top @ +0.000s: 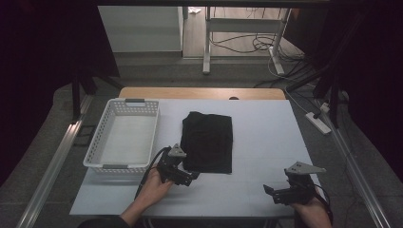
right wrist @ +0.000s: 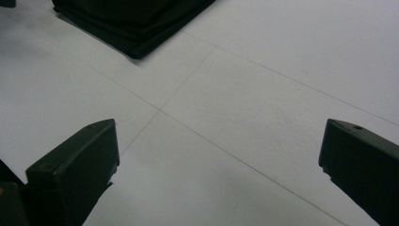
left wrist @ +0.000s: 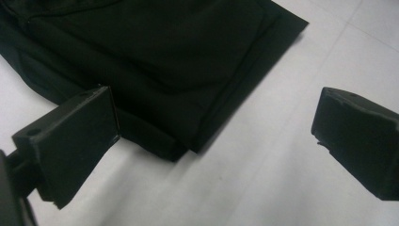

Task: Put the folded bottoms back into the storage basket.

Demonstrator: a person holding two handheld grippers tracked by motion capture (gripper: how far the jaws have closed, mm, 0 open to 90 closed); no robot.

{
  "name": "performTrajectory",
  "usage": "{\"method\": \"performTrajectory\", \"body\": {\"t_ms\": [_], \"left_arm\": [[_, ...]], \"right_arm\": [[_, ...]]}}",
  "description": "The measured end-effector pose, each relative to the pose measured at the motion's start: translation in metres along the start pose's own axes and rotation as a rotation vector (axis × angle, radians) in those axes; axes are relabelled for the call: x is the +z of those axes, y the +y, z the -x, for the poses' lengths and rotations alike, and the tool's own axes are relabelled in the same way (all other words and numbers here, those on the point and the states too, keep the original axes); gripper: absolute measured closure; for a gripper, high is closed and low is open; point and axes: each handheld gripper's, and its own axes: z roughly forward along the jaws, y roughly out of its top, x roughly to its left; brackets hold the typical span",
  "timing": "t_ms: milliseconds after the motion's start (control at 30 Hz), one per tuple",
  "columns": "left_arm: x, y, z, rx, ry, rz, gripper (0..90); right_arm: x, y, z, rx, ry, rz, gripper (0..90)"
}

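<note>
The white table carries a white basket left of the left gripper. The folded black cloth (near corner between its wide-spread jaws) lies just ahead. The right gripper, equally wide, holds nothing.

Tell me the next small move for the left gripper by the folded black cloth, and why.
Probably ease the left gripper forward a little, so its jaws straddle the near corner of the folded black cloth, then close. Its jaws are open, the corner lies just ahead between them, unheld. The white basket sits to the left, the likely destination. The right gripper is open over bare table.
</note>
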Motion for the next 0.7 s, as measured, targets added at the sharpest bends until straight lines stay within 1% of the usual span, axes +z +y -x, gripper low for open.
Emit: {"method": "performTrajectory", "body": {"t_ms": [367,567,700], "left_arm": [[0.010,0.011,-0.009,-0.011,0.016,0.010,0.4],[0.016,0.018,-0.015,-0.015,0.035,0.010,0.5],[0.019,0.021,-0.019,-0.027,0.046,0.010,0.5]], "right_arm": [[0.000,0.000,0.000,0.000,0.000,0.001,0.0],[0.000,0.000,0.000,0.000,0.002,0.002,0.0],[0.000,0.000,0.000,0.000,0.002,0.001,0.0]]}}
